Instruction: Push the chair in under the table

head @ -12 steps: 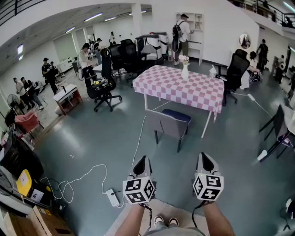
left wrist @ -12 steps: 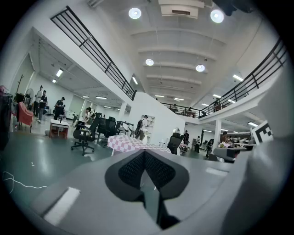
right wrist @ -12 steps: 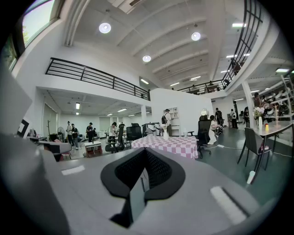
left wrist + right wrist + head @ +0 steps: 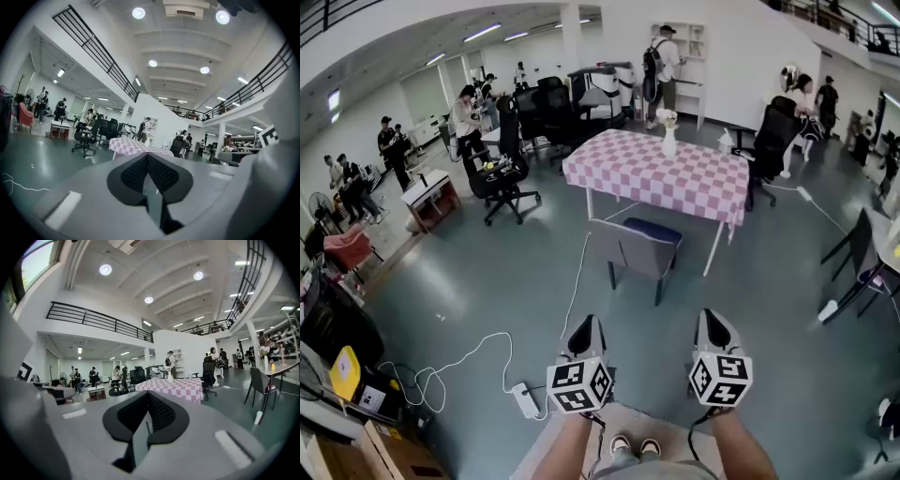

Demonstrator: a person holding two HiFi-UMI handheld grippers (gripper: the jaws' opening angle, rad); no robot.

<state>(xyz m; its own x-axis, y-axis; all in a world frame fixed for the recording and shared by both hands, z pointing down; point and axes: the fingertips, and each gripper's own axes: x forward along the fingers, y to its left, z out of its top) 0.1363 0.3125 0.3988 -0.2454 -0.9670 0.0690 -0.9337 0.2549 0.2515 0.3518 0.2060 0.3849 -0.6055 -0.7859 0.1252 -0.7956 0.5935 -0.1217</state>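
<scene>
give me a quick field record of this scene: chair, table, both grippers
chair: grey chair with dark blue seat, back facing the grippers, standing out from the table
table: pink-and-white checked table, white vase on top
left gripper: shut, empty, apart from chair
right gripper: shut, empty, apart from chair

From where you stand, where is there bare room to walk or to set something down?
The floor on this side of the grey chair is bare, and right of it up to the black chair. The checked table is mostly bare, a vase at its far edge. The left is crowded: white cable, power strip, boxes.
</scene>
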